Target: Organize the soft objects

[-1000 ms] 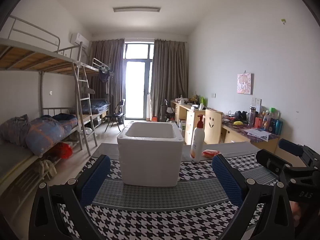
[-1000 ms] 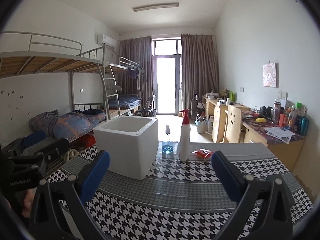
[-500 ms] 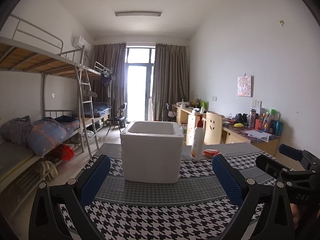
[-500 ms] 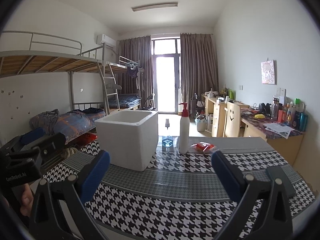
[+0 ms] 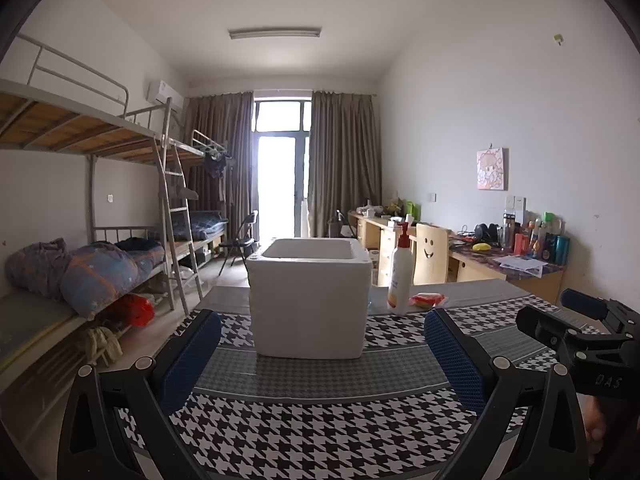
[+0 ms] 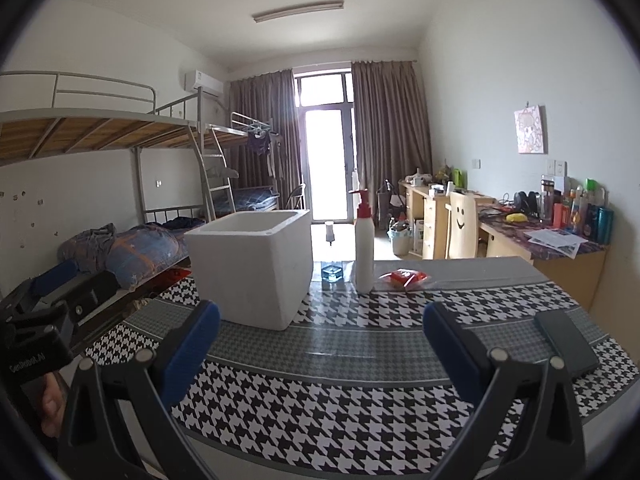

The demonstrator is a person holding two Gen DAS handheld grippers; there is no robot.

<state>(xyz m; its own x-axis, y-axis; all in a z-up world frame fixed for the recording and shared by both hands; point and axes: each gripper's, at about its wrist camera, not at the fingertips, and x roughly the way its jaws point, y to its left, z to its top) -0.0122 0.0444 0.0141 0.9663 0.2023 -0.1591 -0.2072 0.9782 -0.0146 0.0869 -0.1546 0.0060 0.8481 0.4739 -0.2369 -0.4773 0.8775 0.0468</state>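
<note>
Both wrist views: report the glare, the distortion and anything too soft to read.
Left wrist view: the balcony door is blown out; dark fisheye vignette at the corners; bunk rails bow. Right wrist view: the same door flares over the curtains; the tablecloth stripes curve; the red packet print is unreadable.

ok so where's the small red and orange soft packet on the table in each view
Left wrist: small red and orange soft packet lies right of centre, just right of the white pump bottle.
Right wrist: packet sits mid-frame, again just right of the bottle.
Shared landmark: white foam box, left of the bottle.
</note>
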